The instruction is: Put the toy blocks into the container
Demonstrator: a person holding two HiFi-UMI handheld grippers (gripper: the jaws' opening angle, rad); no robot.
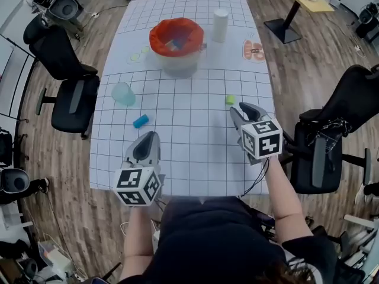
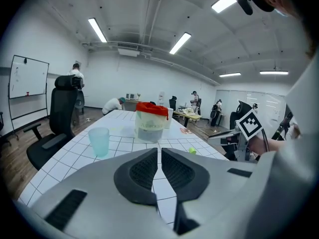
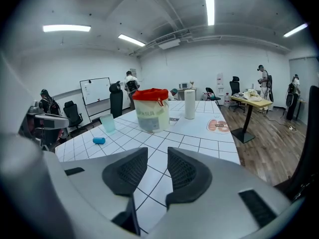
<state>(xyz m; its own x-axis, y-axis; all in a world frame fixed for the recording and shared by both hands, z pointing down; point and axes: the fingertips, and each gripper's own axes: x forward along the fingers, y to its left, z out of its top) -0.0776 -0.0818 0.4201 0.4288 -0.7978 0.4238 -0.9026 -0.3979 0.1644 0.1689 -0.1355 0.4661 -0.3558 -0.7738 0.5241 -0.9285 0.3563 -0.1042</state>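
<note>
A stubby blue block (image 1: 141,121) lies left on the gridded bench (image 1: 189,158). A yellow-green block (image 1: 230,99) lies right, just beyond the released, empty right tongs (image 1: 238,107). The red-lined clear container (image 1: 177,64) stands far, centre. The left tongs (image 1: 152,136) are clenched on nothing.

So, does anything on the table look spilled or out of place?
Nothing looks spilled or damaged. Two blocks lie loose outside the container: a blue block near the cup and a yellow-green block by the right gripper.
</note>
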